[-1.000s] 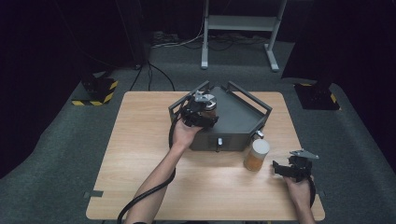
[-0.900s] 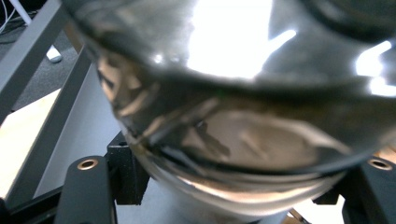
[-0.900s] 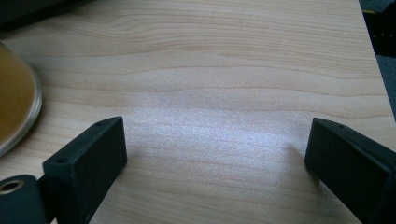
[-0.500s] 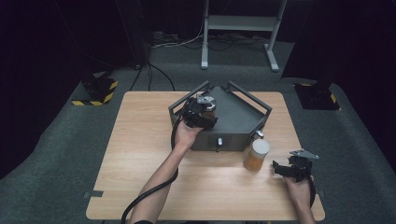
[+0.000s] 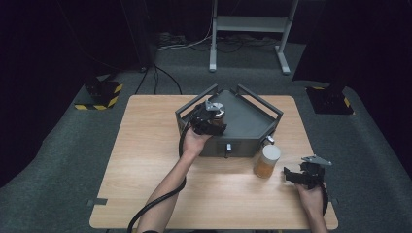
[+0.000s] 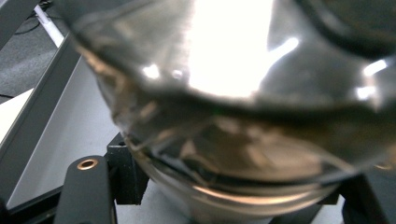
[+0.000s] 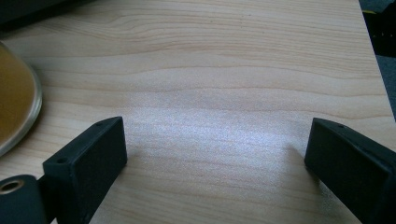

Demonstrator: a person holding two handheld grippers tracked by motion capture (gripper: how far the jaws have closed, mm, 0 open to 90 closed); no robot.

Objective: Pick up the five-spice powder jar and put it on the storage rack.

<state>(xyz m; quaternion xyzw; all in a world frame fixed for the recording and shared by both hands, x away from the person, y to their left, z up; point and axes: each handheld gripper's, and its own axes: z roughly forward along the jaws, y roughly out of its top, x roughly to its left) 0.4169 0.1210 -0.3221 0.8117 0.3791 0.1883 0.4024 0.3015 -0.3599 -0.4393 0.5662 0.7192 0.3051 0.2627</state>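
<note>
The wooden surface (image 5: 145, 160) spans the middle of the high view, its near edge cut off at the bottom of the frame. At centre sits a dark five-sided tray (image 5: 248, 127) with raised rails. Over its left part the left hand-held gripper (image 5: 208, 119) pinches a glass jar (image 5: 216, 115); in the left gripper view the jar (image 6: 243, 116) presses so close to the lens that it blurs into glare, hiding both jaws' tips, and its contents cannot be made out. Just right of the tray's front stands an amber-filled jar (image 5: 266, 161) with a pale lid, its edge clipped at the left of the right gripper view (image 7: 14, 107). At lower right the right hand-held gripper (image 5: 302, 174) rests with jaws spread wide over bare wood.
</note>
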